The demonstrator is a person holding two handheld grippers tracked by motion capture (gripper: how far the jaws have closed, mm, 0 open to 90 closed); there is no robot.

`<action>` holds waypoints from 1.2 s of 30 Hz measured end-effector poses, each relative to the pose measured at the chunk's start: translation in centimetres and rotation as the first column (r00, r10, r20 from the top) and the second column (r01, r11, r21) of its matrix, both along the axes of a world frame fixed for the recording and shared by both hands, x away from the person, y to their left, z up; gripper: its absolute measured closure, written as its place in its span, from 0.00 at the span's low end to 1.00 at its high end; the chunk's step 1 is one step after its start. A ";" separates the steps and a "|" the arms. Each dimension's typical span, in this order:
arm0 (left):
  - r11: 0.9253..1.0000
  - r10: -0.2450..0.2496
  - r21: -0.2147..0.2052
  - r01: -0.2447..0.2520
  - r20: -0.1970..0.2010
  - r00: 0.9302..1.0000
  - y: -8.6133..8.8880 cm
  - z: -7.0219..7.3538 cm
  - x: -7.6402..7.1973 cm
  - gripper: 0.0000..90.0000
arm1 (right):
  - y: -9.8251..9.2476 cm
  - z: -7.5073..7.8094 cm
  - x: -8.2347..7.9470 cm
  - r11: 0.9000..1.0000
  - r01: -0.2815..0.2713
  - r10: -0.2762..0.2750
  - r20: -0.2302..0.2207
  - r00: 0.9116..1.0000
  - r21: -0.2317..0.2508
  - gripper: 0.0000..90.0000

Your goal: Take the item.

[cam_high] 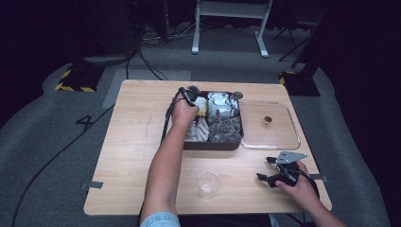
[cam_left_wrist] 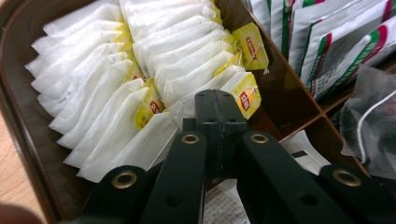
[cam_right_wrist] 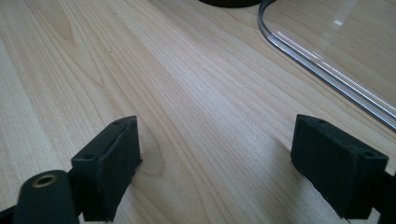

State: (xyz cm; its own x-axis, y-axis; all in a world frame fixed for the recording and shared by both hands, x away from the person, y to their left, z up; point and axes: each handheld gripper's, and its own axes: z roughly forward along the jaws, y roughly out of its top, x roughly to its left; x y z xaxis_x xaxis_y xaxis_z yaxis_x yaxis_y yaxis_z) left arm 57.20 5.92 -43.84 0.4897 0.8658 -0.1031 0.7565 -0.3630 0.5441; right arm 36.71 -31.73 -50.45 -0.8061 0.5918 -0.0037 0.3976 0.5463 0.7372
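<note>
A light wooden table [cam_high: 127, 156] is standing on grey carpet, carrying a dark compartmented tea box [cam_high: 213, 144] near its far middle. Just to the box's right a clear lid [cam_high: 283, 142] is lying flat with a small brass knob [cam_high: 267, 121] on it; in the right gripper view its curved rim [cam_right_wrist: 322, 70] is running off the frame's edge. A clear plastic cup [cam_high: 208, 183] is standing upright near the table's front edge, well apart from the box.

The person's left hand [cam_high: 182, 113] is reaching over the box's far-left compartment with the left gripper [cam_left_wrist: 216, 100], its jaws pressed together among white paper tea bags [cam_left_wrist: 93, 107] with yellow tags [cam_left_wrist: 246, 95]. Whether a bag is pinched between them is hard to tell, since the jaws are hiding the contact. Green-and-red striped sachets [cam_left_wrist: 327, 51] are filling the neighbouring compartment, cut off at the top; a dark mesh pouch [cam_left_wrist: 373, 126] is blurring at the right edge.

The right gripper [cam_right_wrist: 217, 168] is hovering low over bare wood near the front right, jaws spread wide and empty.
</note>
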 end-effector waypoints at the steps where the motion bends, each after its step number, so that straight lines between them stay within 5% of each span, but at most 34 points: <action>1: 1.000 -0.002 0.001 0.002 -0.001 1.000 0.1 0.1 0.0 1.00 | 0.0 0.0 0.0 1.000 0.000 0.000 0.000 1.000 0.000 0.18; 18: 0.996 -0.057 -0.066 0.065 0.110 0.992 3.0 4.8 -1.3 1.00 | 0.0 0.0 0.0 1.000 0.000 0.000 0.000 1.000 0.000 0.18; 36: 0.979 -0.181 -0.061 0.197 0.203 0.962 5.2 10.4 -6.7 1.00 | 0.0 0.0 0.0 1.000 0.006 -0.006 -0.001 1.000 0.000 0.18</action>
State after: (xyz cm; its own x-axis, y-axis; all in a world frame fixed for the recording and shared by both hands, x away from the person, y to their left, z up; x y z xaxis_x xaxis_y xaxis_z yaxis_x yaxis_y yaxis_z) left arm 50.53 11.09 -33.49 0.6609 0.7485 -0.0540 0.5545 -0.4385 0.7073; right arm 36.67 -31.70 -50.45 -0.8028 0.5963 -0.0030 0.4011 0.5437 0.7373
